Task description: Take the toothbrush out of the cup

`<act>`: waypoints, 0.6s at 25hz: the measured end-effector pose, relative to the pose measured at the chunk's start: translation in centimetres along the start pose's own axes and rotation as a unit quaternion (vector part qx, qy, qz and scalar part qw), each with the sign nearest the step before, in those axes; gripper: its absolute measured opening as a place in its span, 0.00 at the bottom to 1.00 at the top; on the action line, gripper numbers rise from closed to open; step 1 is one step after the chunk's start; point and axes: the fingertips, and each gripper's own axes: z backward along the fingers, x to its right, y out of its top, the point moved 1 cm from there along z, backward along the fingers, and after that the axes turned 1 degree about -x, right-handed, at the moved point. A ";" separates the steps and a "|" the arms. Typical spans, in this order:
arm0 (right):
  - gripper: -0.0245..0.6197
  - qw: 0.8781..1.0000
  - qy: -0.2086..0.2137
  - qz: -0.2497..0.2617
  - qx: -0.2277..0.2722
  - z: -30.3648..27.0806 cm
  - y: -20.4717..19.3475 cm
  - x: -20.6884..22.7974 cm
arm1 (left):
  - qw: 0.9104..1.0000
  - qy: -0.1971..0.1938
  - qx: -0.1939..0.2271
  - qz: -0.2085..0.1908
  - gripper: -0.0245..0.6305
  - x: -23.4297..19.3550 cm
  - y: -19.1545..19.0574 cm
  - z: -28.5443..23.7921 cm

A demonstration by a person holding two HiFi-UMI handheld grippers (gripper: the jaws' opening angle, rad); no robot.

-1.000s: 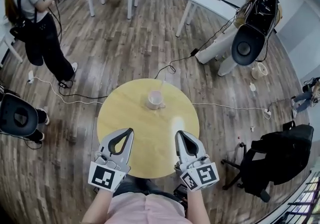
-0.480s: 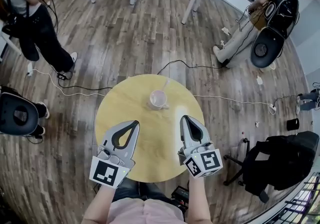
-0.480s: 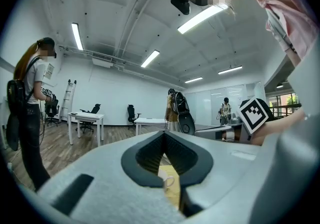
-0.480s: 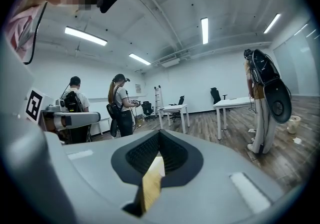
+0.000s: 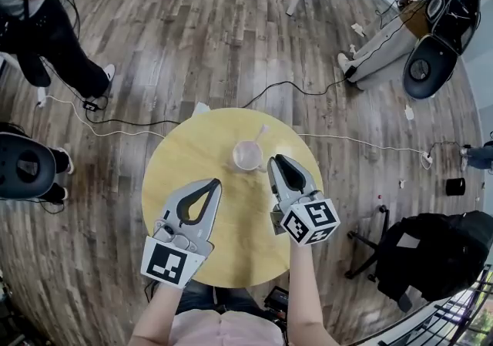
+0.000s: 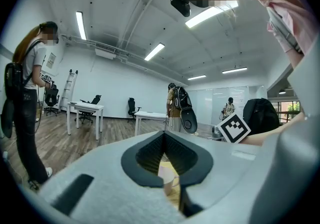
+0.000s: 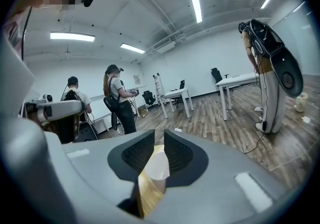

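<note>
My R gripper (image 5: 275,158), jaws just eased a bit apart w/ nothing betw. them, sits just right of the cup (image 5: 248,155), nearer than my closed, empty L gripper (image 5: 216,182); the toothbrush (image 5: 262,134) is in the cup, handle leaning away-right.

Bright, even light; fisheye-warped edges

left gripper (image 5: 213,182): fingers (image 5: 206,204) together | right gripper (image 5: 274,159): fingers (image 5: 299,176) just opening, empty

Pale pink cup (image 5: 248,155) on yellow bench (image 5: 185,159); grey, black-padded left tool (image 5: 216,182) and right tool (image 5: 273,158); brown streaked plank floor (image 5: 216,44).
</note>
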 end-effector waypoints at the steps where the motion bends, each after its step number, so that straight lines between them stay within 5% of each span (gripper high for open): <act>1: 0.15 1.000 0.003 -0.003 -0.005 -0.6 -0.3 0.3 | 1.000 0.002 -0.003 0.003 0.03 -0.2 -0.2 -0.2; 15: 0.29 0.997 0.000 -0.036 -0.062 -8.0 -4.0 3.7 | 0.998 0.025 -0.038 0.036 0.03 -3.0 -3.9 -1.5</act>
